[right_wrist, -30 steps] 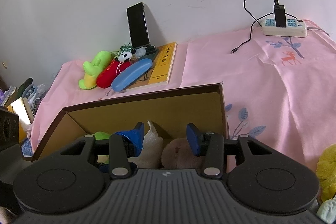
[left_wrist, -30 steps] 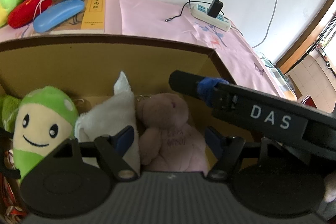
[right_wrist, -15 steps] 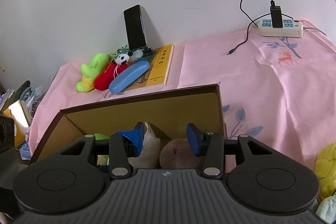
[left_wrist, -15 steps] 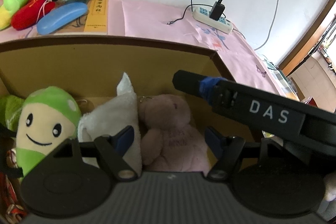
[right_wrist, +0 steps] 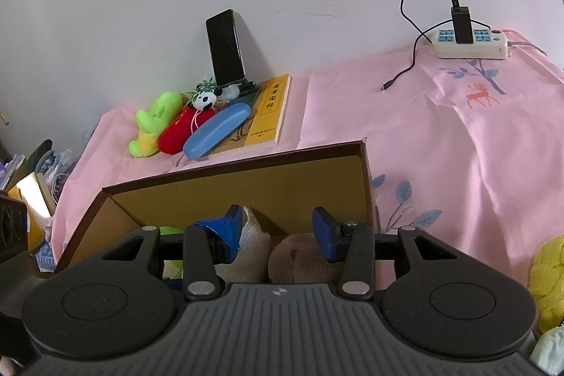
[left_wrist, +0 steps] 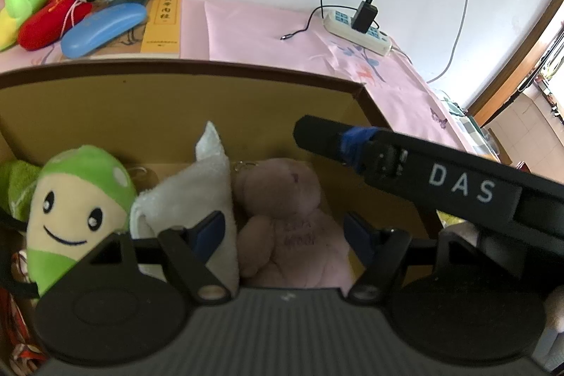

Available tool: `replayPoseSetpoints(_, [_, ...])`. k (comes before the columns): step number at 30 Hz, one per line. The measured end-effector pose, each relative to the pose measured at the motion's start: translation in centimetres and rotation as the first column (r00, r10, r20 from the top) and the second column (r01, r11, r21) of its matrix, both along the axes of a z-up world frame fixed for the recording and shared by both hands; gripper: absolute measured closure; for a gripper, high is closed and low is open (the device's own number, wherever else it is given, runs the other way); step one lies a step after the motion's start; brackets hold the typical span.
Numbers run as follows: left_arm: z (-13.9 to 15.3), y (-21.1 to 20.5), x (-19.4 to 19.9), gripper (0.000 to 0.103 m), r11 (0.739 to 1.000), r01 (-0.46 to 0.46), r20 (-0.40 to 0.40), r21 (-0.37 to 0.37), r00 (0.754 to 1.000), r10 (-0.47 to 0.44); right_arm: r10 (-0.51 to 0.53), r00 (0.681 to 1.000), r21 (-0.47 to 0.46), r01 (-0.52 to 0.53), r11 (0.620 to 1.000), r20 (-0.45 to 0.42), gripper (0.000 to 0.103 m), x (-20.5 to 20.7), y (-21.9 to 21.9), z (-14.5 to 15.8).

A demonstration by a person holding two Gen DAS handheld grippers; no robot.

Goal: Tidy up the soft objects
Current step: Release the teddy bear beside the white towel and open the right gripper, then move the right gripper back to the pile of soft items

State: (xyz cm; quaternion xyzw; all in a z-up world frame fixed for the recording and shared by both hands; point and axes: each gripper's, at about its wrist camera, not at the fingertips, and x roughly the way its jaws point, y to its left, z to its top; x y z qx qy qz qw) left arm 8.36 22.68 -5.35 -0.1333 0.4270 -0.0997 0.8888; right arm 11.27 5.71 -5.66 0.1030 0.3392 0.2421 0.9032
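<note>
Sitting upright in a row inside the open brown cardboard box [left_wrist: 176,101] are a green-capped smiling plush figure [left_wrist: 74,203], a white fluffy plush [left_wrist: 197,189] and a dusty-pink plush bear [left_wrist: 289,221], each touching its neighbour. All look light, squashy and unbreakable, so pinching a bear's torso or head should hold best; limbs would stretch. The left gripper [left_wrist: 282,231] hangs released, its pads clear of the bear. The right gripper [right_wrist: 278,231] has just narrowed slightly yet grasps nothing, hovering above the box. A yellow plush [right_wrist: 550,281] waits outside.
</note>
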Motion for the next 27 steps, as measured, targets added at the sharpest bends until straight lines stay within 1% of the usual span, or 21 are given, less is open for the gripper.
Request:
replayPoseSetpoints(3, [0.1, 0.0, 0.1, 0.03, 1.0, -0.006, 0.0, 0.008, 1.0, 0.006, -0.001, 1.0, 0.02, 0.001, 1.0, -0.005, 0.078, 0.0, -0.3, 0.0])
replayPoseSetpoints(5, [0.3, -0.1, -0.1, 0.03, 0.999, -0.023, 0.009, 0.027, 1.0, 0.023, -0.002, 1.0, 0.036, 0.002, 0.999, -0.009, 0.078, 0.1, -0.5, 0.0])
replayPoseSetpoints(9, [1.1, -0.4, -0.5, 0.03, 0.993, -0.071, 0.028, 0.097, 0.997, 0.068, 0.013, 1.0, 0.063, -0.012, 0.998, -0.017, 0.076, 0.2, -0.7, 0.0])
replayPoseSetpoints(10, [1.4, -0.5, -0.7, 0.03, 0.99, -0.079, 0.029, 0.113, 0.997, 0.076, 0.024, 0.999, 0.076, -0.022, 0.997, -0.023, 0.074, 0.3, -0.9, 0.0])
replayPoseSetpoints(12, [1.9, -0.7, -1.1, 0.03, 0.984, -0.102, 0.033, 0.148, 0.995, 0.099, 0.038, 0.999, 0.115, -0.034, 0.993, -0.036, 0.073, 0.5, -1.4, 0.1])
replayPoseSetpoints(14, [2.7, -0.8, -1.9, 0.03, 0.98, -0.129, 0.055, 0.151, 0.991, 0.122, 0.047, 0.997, 0.135, -0.039, 0.99, -0.055, 0.073, 0.6, -1.7, 0.2])
replayPoseSetpoints(16, [3.3, -1.0, -2.5, 0.03, 0.976, -0.153, 0.067, 0.157, 0.987, 0.144, 0.074, 0.995, 0.138, -0.065, 0.988, -0.061, 0.073, 0.5, -1.8, 0.6])
replayPoseSetpoints(18, [3.8, -1.4, -3.3, 0.03, 0.97, -0.168, 0.079, 0.178, 0.985, 0.156, 0.102, 0.994, 0.139, -0.096, 0.986, -0.036, 0.073, -0.1, -2.1, 1.2])
replayPoseSetpoints(21, [4.5, -2.5, -4.8, 0.03, 0.964, -0.17, 0.106, 0.203, 0.983, 0.151, 0.124, 0.992, 0.167, -0.121, 0.978, -0.005, 0.073, -1.2, -3.3, 2.2])
replayPoseSetpoints(27, [5.4, -5.0, -6.6, 0.03, 0.966, -0.153, 0.127, 0.206, 0.984, 0.128, 0.127, 0.991, 0.186, -0.133, 0.973, 0.044, 0.073, -3.0, -6.7, 3.3])
